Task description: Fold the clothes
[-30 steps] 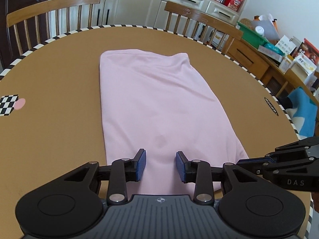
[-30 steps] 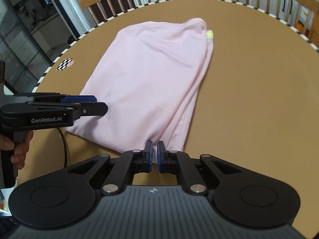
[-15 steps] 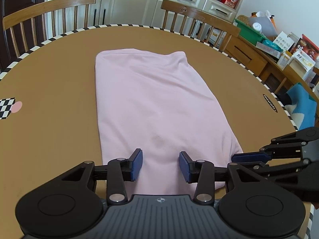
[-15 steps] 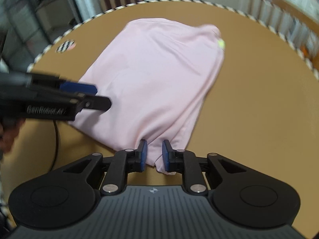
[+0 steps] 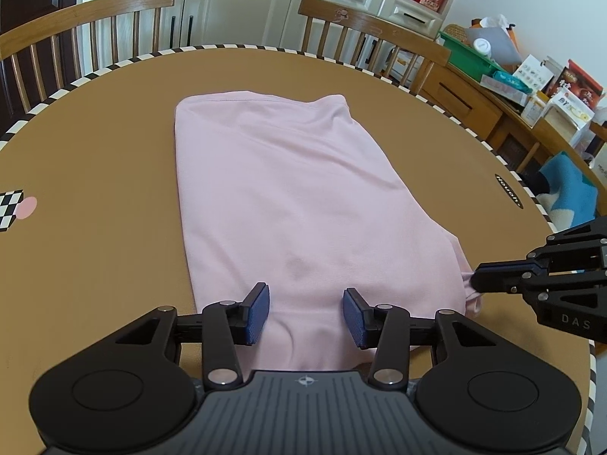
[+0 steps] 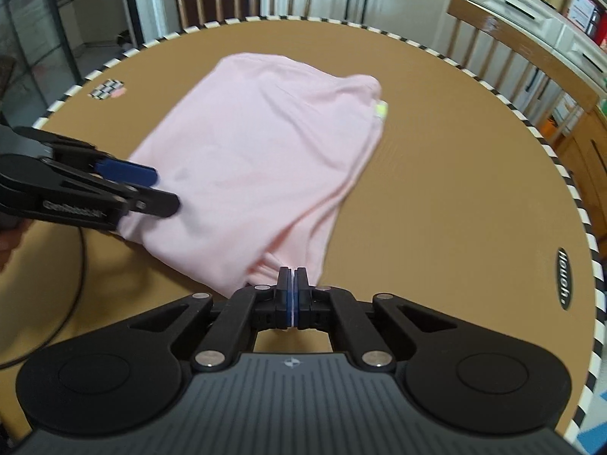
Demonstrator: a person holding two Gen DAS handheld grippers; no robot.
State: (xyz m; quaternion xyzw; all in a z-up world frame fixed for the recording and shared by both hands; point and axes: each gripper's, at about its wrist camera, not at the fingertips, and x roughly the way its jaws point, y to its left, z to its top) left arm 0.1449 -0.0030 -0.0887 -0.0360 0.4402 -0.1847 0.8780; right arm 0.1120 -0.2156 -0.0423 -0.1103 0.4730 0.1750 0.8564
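Since the pink garment already lies as a narrow folded panel on the desk, we judge the crosswise fold remains: our right hand-held gripper pinches its near corner, our left hand-held gripper straddles the hem, unclenched.

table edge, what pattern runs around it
Black and white stripes ring the brown table rim, clearest in the left wrist view.

Wooden chairs ring the round table; cabinets behind, seemingly white.
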